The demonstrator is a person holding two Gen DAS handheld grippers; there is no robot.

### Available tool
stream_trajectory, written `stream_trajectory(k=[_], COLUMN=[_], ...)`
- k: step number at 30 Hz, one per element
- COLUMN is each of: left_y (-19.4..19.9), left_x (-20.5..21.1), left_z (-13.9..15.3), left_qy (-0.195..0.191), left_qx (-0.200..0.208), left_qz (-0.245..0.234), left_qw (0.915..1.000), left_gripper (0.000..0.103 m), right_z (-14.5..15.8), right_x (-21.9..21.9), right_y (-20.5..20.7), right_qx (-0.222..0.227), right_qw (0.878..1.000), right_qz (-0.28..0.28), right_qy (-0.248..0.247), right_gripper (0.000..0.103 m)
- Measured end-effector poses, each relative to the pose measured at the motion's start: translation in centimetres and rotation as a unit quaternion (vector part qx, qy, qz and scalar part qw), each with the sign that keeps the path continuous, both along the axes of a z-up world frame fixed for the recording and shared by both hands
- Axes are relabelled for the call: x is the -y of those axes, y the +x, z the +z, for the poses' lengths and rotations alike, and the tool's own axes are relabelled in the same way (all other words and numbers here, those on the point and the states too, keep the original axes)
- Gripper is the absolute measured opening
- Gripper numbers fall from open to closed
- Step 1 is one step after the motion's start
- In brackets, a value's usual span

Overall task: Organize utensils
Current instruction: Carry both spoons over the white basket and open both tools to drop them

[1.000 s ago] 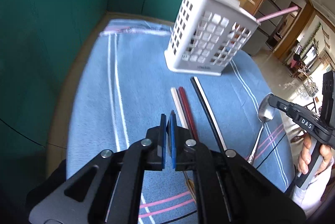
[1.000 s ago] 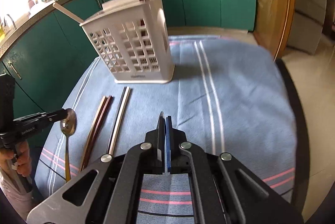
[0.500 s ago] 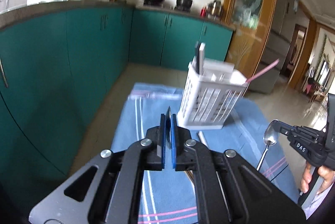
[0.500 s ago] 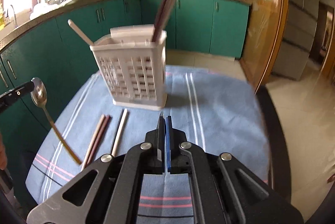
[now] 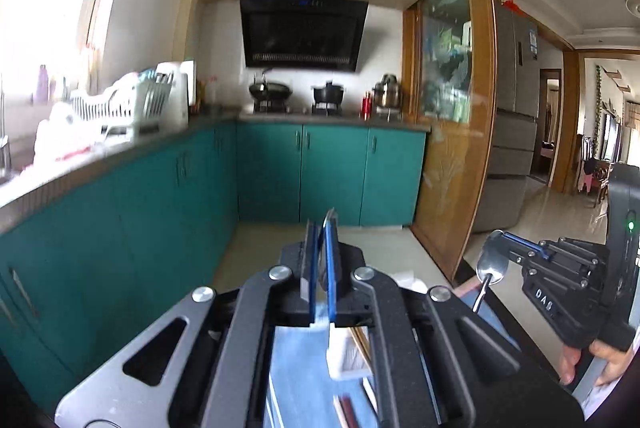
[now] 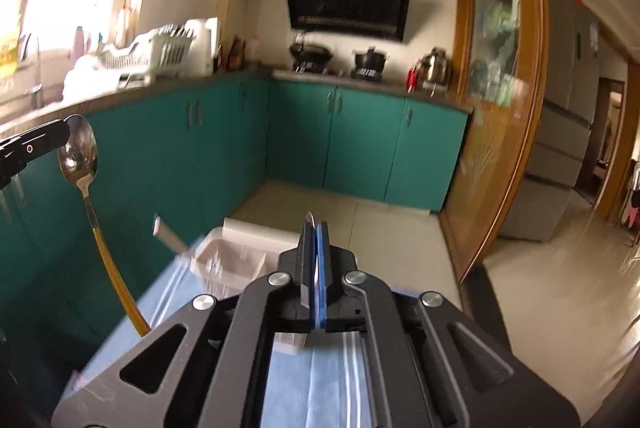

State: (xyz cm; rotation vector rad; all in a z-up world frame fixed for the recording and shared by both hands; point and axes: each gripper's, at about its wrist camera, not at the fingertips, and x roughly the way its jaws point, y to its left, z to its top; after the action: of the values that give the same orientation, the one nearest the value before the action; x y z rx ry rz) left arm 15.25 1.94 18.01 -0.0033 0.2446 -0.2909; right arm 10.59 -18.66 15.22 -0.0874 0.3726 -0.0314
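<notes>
Transfer step. I found the left gripper (image 5: 320, 228) clamped on a spoon (image 6: 78, 151) and the right gripper (image 6: 316, 228) on a second spoon (image 5: 491, 268), both aloft. Next, I judged: lower each handle-first into the basket (image 6: 224, 260).

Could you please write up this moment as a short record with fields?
left gripper: shut on the bowl of the gold-handled spoon, handle hanging down
right gripper: shut on the bowl of the second spoon, handle hanging down
white basket: on the blue cloth, below both grippers
chopsticks: lying on the cloth near the basket
spoons in basket: none yet; both are held up in the air
</notes>
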Motion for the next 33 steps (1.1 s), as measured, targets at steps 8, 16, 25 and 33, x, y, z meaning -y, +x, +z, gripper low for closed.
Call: stream_trajectory(k=[8, 16, 25, 33], left_y=[6.1, 11.2, 11.6, 8.1], left_x=[5.3, 6.9, 6.7, 3.5], left_z=[1.2, -5.2, -8.0, -5.8], left_qy=[0.064, 0.073, 0.062, 0.020], left_qx=[0.025, -0.050, -0.081, -0.060], left_qz=[0.038, 0.035, 0.027, 0.021], left_qw=[0.9969, 0.9954, 0.9945, 0.9977], left_gripper=[0.003, 0.003, 0.004, 0.005], right_z=[0.6, -3.6, -5.9, -3.1], right_x=[-2.5, -2.0, -3.0, -1.5], right_y=[7.4, 10.5, 9.9, 5.3], right_qx=[0.033, 0.017, -0.019, 0.007], right_qw=[0.991, 0.994, 0.996, 1.000], right_qz=[-0.071, -0.046, -0.006, 0.016], right_qy=[-0.108, -0.094, -0.085, -0.014], right_gripper=[0.002, 0.002, 0.005, 0.011])
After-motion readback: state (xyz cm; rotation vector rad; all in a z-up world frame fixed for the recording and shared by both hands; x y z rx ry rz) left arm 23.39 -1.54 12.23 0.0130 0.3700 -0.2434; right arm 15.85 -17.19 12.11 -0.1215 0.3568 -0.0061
